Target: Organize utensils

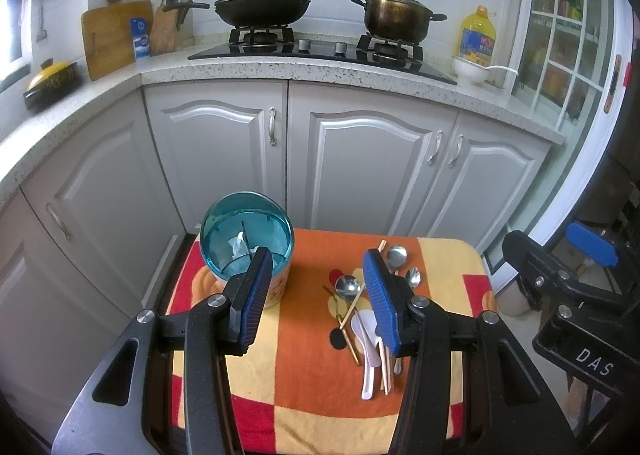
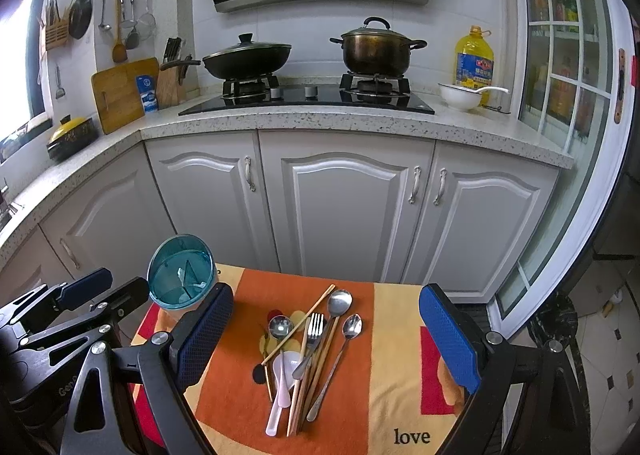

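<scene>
Loose heap of steel spoons, fork, wooden chopsticks and white plastic spoon (image 2: 308, 355) lies on the orange-and-yellow checked cloth (image 2: 384, 375), handles running toward the camera; right gripper (image 2: 326, 347) spread wide, empty, heap directly between its fingers; left gripper (image 1: 320, 305) open, empty, nearer the teal-rimmed round utensil holder (image 1: 246, 239), upright at far left; right hand likely better placed.

Each hand-held gripper was matte black with silver round screws and blue ribbed pads: the left hand-held gripper (image 1: 318, 301) and the right hand-held gripper (image 2: 326, 339), which carried white "DAS" lettering.
</scene>
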A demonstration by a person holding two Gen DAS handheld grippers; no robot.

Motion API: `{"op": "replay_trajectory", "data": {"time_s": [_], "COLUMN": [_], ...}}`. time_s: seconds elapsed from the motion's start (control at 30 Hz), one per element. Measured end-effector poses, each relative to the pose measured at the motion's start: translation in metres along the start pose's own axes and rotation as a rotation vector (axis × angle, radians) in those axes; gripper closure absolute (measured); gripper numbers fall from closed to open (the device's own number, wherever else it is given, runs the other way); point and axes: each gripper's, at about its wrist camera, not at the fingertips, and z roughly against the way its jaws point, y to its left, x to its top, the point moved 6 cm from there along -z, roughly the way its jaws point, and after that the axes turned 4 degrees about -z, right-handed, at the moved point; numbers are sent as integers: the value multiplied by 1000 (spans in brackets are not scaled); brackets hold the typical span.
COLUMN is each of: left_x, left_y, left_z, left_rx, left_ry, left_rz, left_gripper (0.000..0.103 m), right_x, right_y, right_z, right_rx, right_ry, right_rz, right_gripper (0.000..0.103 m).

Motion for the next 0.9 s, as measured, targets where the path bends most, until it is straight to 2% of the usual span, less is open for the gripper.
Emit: {"op": "replay_trajectory", "data": {"time_s": [0.9], "left_x": [-6], "left_y": [-3], "left_z": [-10], "left_rx": [0], "left_ry": [23], "left_rz": [9], "left_gripper": [56], "right_x": [-4], "right_y": [1], "right_z": [-9], "right_rx": [12], "right_ry": [41], "right_rz": [1], "right_gripper": [10]}}
